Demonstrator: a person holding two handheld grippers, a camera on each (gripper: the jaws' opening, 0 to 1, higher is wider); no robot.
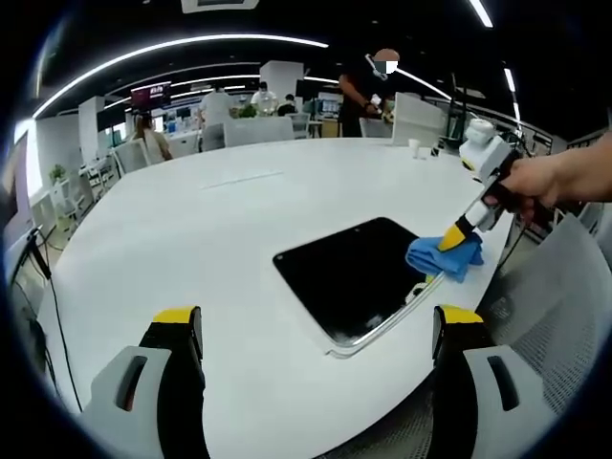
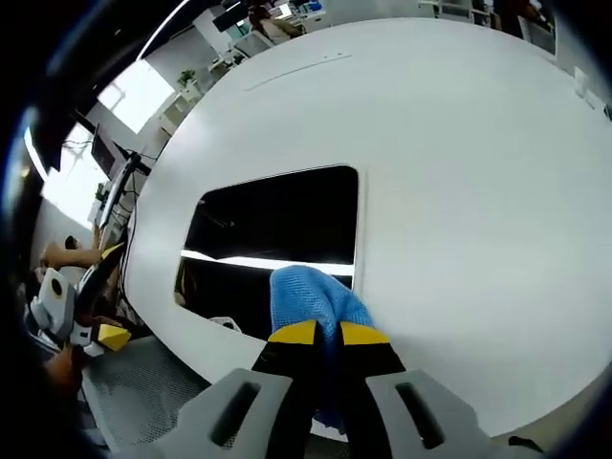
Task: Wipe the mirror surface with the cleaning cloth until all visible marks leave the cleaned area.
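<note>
At lower centre of the right gripper view: right gripper (image 2: 330, 333), yellow-tipped jaws drawn nearly together and clamped on a blue cleaning cloth (image 2: 308, 296). The cloth bunches up between and above the tips and rests on the near edge of the mirror (image 2: 277, 229), which lies flat on the white table (image 2: 459, 172), dark and rectangular, a bright strip of reflected light running across it just above the cloth.

In the left gripper view, right of centre: the same gripper (image 1: 455, 235), seen from outside, held by a person's hand (image 1: 537, 182) entering from the right edge. Its yellow tip presses down into the cloth (image 1: 446, 255) at the mirror's (image 1: 349, 273) right-hand corner, close to the table's (image 1: 191, 229) edge. A mesh chair back (image 1: 559, 306) stands beyond that edge at lower right.

At the bottom of the left gripper view: left gripper (image 1: 316, 330), jaws spread wide, one at lower left and one at lower right, holding nothing. They hang over the table on the near side of the mirror, apart from it; the cloth lies up and to the right of the right-hand jaw.

At lower left of the right gripper view: the left gripper (image 2: 96, 335), small, off the table's edge.

Writing: a pink-lit screen (image 1: 151, 94) at upper left of the left gripper view, its text too small to read. No legible brand or label elsewhere.
</note>
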